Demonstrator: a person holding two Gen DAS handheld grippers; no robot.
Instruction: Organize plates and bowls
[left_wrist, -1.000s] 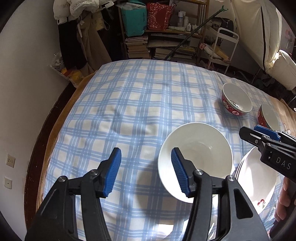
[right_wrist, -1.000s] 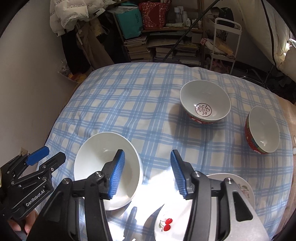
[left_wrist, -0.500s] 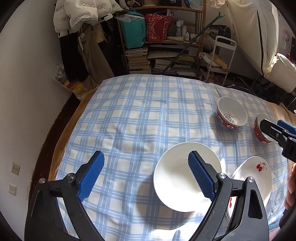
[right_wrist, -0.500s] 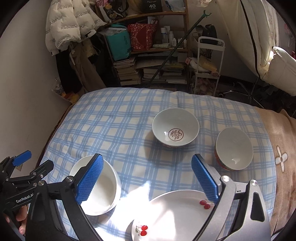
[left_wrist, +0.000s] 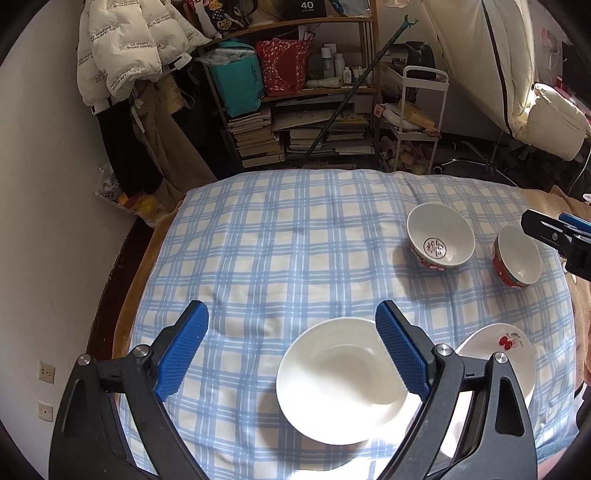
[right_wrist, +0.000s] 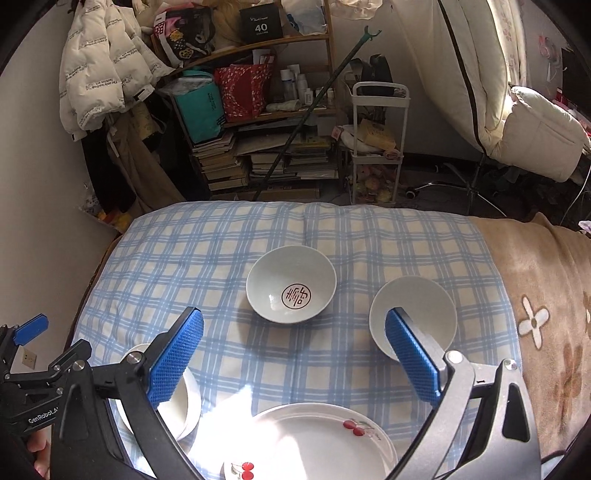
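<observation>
Both hand-held grippers, left (left_wrist: 291, 354) and right (right_wrist: 293, 358), gape empty above the bed (right_wrist: 221, 251), with bare checked cloth in the upper-left frame.

Blue-checked bed cover (right_wrist: 207, 266), two patterned bowls (right_wrist: 291, 290) (right_wrist: 413, 310), white bowl (left_wrist: 341, 376), cherry plate (right_wrist: 317, 443), brown blanket (right_wrist: 546, 295)

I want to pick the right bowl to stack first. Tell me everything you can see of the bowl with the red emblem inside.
The emblem bowl is a round, glossy, ceramic-looking bowl, pale white inside with a circular red character emblem at the bottom. The left wrist view shows a red patterned band on its outer wall. It sits upright and empty on the blue checked cloth, near the middle, apart from the red-sided bowl beside it. Nothing touches it but the cloth.
</observation>
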